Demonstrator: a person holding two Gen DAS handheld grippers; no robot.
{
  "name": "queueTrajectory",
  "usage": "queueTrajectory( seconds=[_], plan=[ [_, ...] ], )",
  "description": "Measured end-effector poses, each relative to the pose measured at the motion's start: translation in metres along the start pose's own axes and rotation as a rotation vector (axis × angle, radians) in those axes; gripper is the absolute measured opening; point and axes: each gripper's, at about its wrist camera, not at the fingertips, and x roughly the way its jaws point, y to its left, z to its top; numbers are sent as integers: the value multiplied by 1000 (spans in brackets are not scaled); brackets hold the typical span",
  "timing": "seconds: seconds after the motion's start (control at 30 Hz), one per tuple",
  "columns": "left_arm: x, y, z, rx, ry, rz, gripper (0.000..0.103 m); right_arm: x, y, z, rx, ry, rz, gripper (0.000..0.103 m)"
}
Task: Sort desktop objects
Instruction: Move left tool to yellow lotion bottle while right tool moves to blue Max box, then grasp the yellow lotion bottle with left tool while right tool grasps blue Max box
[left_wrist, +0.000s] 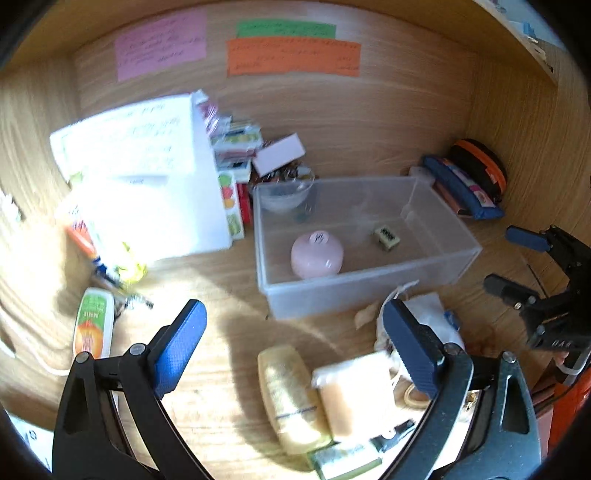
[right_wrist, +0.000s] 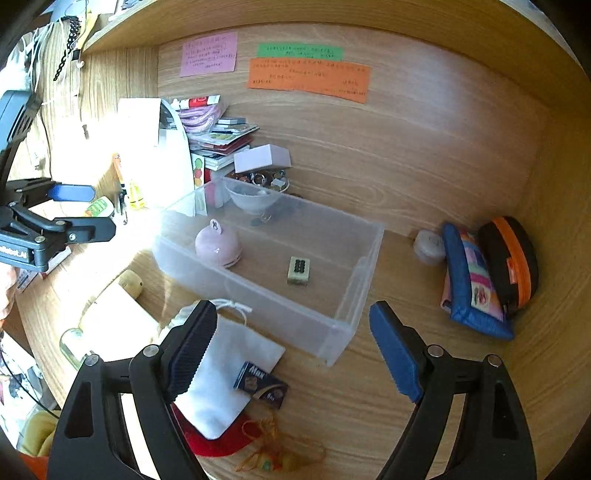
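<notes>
A clear plastic bin (left_wrist: 369, 291) (right_wrist: 258, 295) stands on the wooden desk and holds a pink dome-shaped object (left_wrist: 316, 254) (right_wrist: 218, 245) and a small mahjong-like tile (left_wrist: 386, 236) (right_wrist: 298, 271). My left gripper (left_wrist: 295, 347) is open and empty, above a yellow bottle (left_wrist: 288, 398) and a peach packet (left_wrist: 351, 398) in front of the bin. My right gripper (right_wrist: 295, 350) is open and empty, above the bin's near corner, next to a white cloth pouch (right_wrist: 225, 373) and a small dark blue box (right_wrist: 261, 384). The right gripper also shows at the right of the left wrist view (left_wrist: 517, 262).
Stacked books and a white box (left_wrist: 280, 153) (right_wrist: 262, 157) stand behind the bin with a glass bowl (right_wrist: 253, 197). A blue pouch (right_wrist: 472, 288) and an orange-black case (right_wrist: 511, 258) lean at the right wall. A green-orange tube (left_wrist: 92, 325), a red object (right_wrist: 218, 439) and a gold mesh bag (right_wrist: 280, 454) lie nearby.
</notes>
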Motion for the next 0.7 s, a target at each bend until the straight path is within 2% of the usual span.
queueTrajectory(
  seconds=[0.17, 0.33, 0.43, 0.57, 0.7],
  plan=[
    [11, 18, -25, -33, 52, 12, 97, -2, -3, -14, 16, 18, -7, 83],
    [34, 37, -51, -69, 155, 25, 97, -1, -9, -28, 14, 47, -40, 83],
    [41, 43, -64, -80, 186, 35, 97, 2, -16, -36, 27, 72, -37, 83],
    [45, 52, -73, -141, 206, -38, 98, 14, -21, -47, 62, 131, 17, 83],
    [44, 49, -75, -146, 203, -61, 98, 27, -14, -55, 64, 170, 51, 83]
  ],
)
